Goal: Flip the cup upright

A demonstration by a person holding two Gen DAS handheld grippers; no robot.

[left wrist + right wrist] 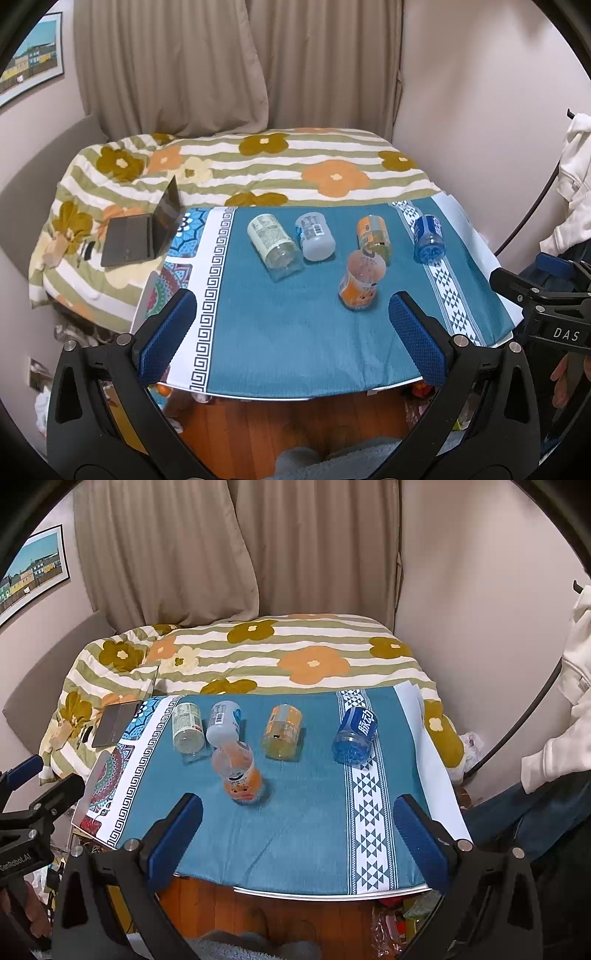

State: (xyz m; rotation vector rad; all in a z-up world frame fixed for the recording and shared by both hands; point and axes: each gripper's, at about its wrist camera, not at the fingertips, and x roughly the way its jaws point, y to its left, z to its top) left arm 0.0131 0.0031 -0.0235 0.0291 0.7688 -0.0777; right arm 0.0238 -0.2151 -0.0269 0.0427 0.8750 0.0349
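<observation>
Several plastic cups lie on their sides on the teal tablecloth [295, 332]: a clear one with a white label [272, 245], a frosted white one [315, 236], an orange-and-grey one [373, 236], a blue one [428, 239] and, nearest, an orange one [361, 280]. In the right wrist view they are the clear cup [188, 727], white cup [223, 722], orange-grey cup [282, 733], blue cup [355, 736] and orange cup [240, 771]. My left gripper [293, 334] is open and empty at the table's near edge. My right gripper [299, 838] is open and empty, also at the near edge.
A bed with a flowered striped blanket [258, 166] lies behind the table. An open laptop [144, 232] sits on it at the left. Curtains and walls stand behind. A white garment [576, 672] hangs at the right. Wooden floor [288, 424] shows below the table edge.
</observation>
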